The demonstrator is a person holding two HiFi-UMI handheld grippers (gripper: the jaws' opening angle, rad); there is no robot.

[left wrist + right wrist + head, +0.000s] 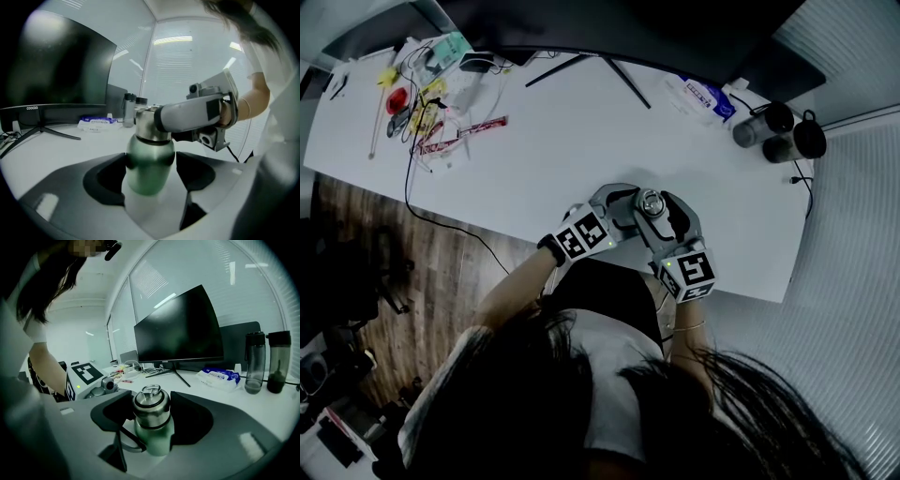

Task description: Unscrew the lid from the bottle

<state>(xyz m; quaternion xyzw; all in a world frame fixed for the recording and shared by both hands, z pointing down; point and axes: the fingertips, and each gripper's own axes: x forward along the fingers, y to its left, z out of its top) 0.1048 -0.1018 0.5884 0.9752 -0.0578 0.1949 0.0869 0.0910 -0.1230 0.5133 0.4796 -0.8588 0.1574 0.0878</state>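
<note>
Standing upright on the white table (pixel 581 141) near its front edge, the green metal bottle (pixel 149 178) has its brushed-steel lid (pixel 150 405) screwed on, with the ring handle on top. By my reading the task is at its opening step: both tools are placed, but no gap or tilt at the lid's seam suggests that any turning has been done. All of the unscrewing and the lifting off are left.

The left gripper (pixel 151 159) has its jaws spread wide around the green body, the pads close along its sides without visibly squeezing. The right gripper (pixel 151 417) brackets the lid, its jaws close on both sides. Neither gripper view settles whether those pads press yet.

The only readable writing is the small white "coocaa" (pixel 32 108) on the lower bezel of the black curved monitor (pixel 178 324) at the back of the table. Beside its stand a soft white pack with a blue label (pixel 218 377) carries print too small to read. Each gripper's cube shows black-and-white square markers (pixel 584 234), patterns rather than words.
</note>
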